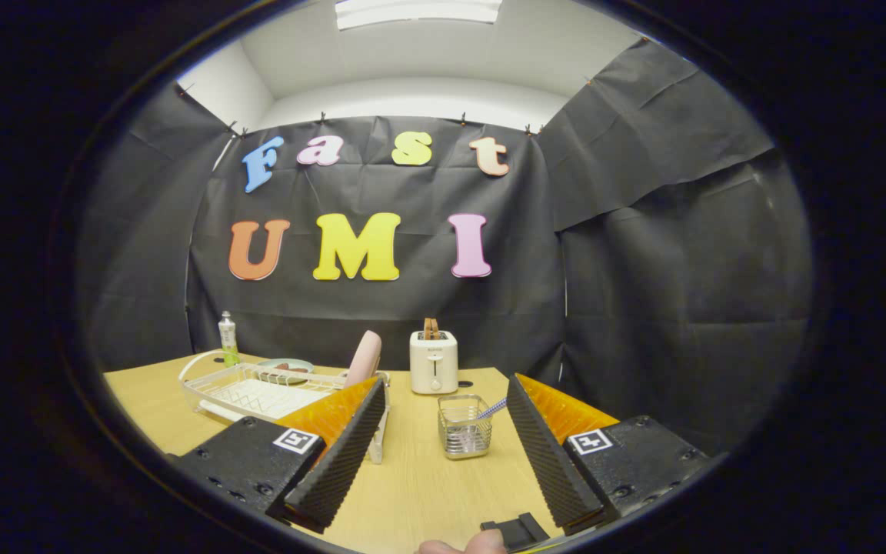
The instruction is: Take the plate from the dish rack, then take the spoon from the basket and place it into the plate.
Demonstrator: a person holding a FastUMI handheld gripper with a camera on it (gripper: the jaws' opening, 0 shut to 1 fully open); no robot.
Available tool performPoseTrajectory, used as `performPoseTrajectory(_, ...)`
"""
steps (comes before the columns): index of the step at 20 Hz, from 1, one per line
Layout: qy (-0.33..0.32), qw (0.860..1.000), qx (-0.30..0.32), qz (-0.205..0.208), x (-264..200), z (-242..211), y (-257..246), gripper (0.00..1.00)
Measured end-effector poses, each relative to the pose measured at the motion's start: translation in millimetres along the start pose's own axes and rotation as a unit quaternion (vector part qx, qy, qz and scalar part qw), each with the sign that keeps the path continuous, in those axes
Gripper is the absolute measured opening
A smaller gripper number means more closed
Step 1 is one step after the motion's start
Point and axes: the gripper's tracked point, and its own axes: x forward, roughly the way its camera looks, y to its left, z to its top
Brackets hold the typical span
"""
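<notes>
Wooden table (412,477) ahead of us, gripper (439,462) spread wide and empty. We want the pink plate (364,358), standing on edge in the dish rack (258,394), left of the basket (464,427) (spoon (491,408) poking out), beyond our left finger (335,454).

Gripper (443,454) cam, low, facing fwd

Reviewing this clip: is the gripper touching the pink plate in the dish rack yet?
Apart. In the gripper view the gripper is open and empty, with bare table between its fingers; the pink plate stands upright in the dish rack, beyond the left finger.
</notes>
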Motion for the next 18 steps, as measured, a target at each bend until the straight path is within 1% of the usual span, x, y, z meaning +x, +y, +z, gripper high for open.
performPoseTrajectory(6, -0.001, 1.0, 0.001, -0.012, 4, 10, -10, 1.0)
performPoseTrajectory(9, 0.009, 1.0, 0.003, -0.01, 10, 9, -10, 1.0)
performPoseTrajectory(12, 0.025, 1.0, -0.002, 0.001, 18, 10, -3, 1.0)
performPoseTrajectory(15, 0.036, 0.999, -0.001, 0.017, 30, 20, 5, 1.0)
performPoseTrajectory(18, 0.068, 0.997, -0.005, 0.04, 47, 32, 20, 1.0)
